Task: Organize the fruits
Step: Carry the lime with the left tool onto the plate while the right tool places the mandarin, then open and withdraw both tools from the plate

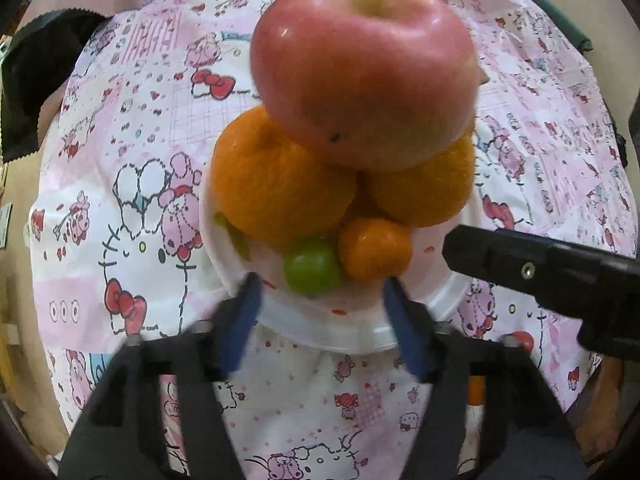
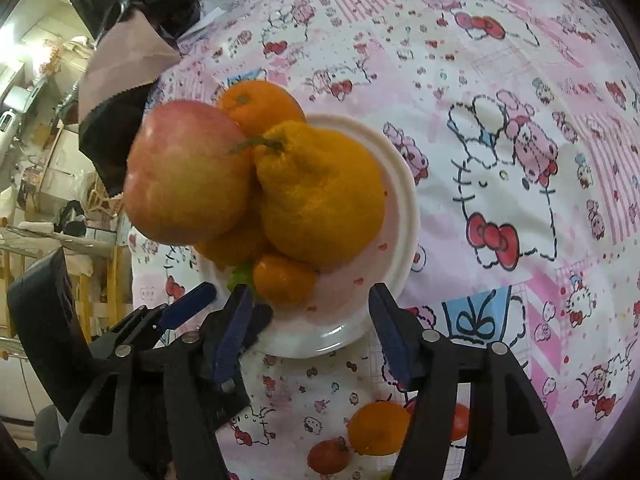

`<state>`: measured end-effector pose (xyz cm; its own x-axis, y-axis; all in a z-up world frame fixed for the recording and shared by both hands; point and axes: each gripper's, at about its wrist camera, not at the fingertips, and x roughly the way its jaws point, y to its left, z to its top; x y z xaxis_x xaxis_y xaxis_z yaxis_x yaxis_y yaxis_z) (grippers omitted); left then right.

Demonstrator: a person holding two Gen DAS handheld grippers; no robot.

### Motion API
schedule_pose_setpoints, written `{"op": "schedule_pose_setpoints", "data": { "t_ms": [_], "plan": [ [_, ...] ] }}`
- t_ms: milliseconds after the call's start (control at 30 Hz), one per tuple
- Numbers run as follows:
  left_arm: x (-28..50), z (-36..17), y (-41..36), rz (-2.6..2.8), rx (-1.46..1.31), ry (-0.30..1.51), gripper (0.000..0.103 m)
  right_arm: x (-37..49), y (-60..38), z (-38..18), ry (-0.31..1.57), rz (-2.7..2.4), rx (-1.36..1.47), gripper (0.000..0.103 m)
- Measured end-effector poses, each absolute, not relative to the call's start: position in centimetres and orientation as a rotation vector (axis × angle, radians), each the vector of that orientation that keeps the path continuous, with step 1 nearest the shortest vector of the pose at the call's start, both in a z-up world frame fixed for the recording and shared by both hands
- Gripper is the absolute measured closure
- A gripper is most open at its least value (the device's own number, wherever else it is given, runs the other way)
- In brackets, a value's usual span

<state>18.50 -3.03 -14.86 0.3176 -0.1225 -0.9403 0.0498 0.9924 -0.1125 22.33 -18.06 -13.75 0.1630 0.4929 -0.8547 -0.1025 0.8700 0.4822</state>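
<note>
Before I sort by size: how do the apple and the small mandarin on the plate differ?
The apple is red-pink and smooth; the small mandarin is orange. The apple is far larger. The apple sits atop the pile on the big oranges; the small mandarin rests low on the white plate, beside a green grape. Both are round fruit in the same pile.

- A table draped in a pink-and-white cartoon-print cloth (image 2: 500, 92) fills both wrist views.
- A white plate (image 2: 400, 216) sits on the cloth just ahead of both grippers' fingertips.
- Close under the right gripper, a small orange (image 2: 378, 428) and two red tomatoes (image 2: 330, 456) lie directly on the cloth.
- A pink-and-black bag (image 1: 44, 76) rests at the far left edge.
</note>
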Motion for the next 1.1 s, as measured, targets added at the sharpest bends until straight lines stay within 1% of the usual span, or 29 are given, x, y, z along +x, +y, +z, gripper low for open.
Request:
{"op": "schedule_pose_setpoints", "data": {
  "t_ms": [33,100,500,700,1100],
  "plan": [
    [18.4,-14.7,-3.2,-0.118,-0.059,1.235,0.027,22.3,-18.1,-13.5,1.340,0.439,0.346,0.039],
    [18.4,-14.6,-3.4,-0.115,-0.042,1.229,0.024,22.3,-18.1,-13.4,1.339,0.443,0.349,0.037],
    [17.8,-13.3,-2.9,-0.100,-0.021,1.201,0.024,21.7,-17.8,-11.9,1.311,0.469,0.342,0.035],
    [16.7,-11.0,-2.4,-0.102,-0.007,1.145,0.024,20.5,-19.0,-10.9,1.298,0.453,0.370,0.035],
    [12.9,-7.3,-1.6,-0.083,-0.013,1.077,0.024,16.0,-22.2,-6.8,1.207,0.453,0.432,0.034]
  ]
}}
